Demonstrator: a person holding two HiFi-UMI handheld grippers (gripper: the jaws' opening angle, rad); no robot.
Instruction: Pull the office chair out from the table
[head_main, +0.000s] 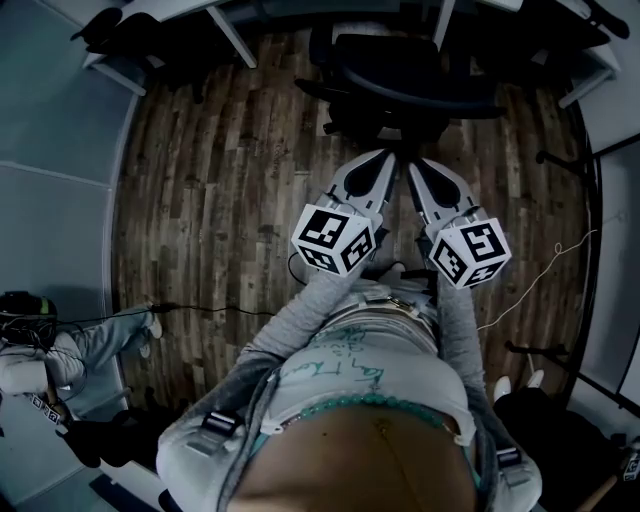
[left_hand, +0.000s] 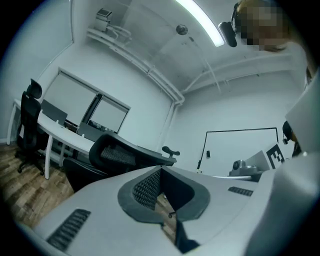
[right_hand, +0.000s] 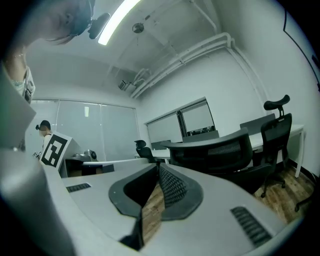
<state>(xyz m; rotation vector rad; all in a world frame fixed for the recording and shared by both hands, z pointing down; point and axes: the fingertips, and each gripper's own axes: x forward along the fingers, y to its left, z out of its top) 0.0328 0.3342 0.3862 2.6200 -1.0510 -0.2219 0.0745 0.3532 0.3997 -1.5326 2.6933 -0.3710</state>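
Nearest, at the bottom of the head view, is the person's torso, with both grey-sleeved arms stretched forward. The left gripper (head_main: 386, 158) and the right gripper (head_main: 417, 165) lie side by side, close together, and point roughly level toward the chair. Each has its jaws pressed together with nothing held between them (in each gripper view only a sliver of wooden floor shows through the gap behind the meeting tips). Just beyond the tips stands the office chair (head_main: 410, 70), black, with its mesh backrest turned toward the person. In both gripper views the backrest is ahead of the tips and apart from them. The chair rests on the wooden floor (head_main: 230, 200), close in front of the white table (left_hand: 60, 130). A black cable (head_main: 220, 310) lies on the floor to the left.
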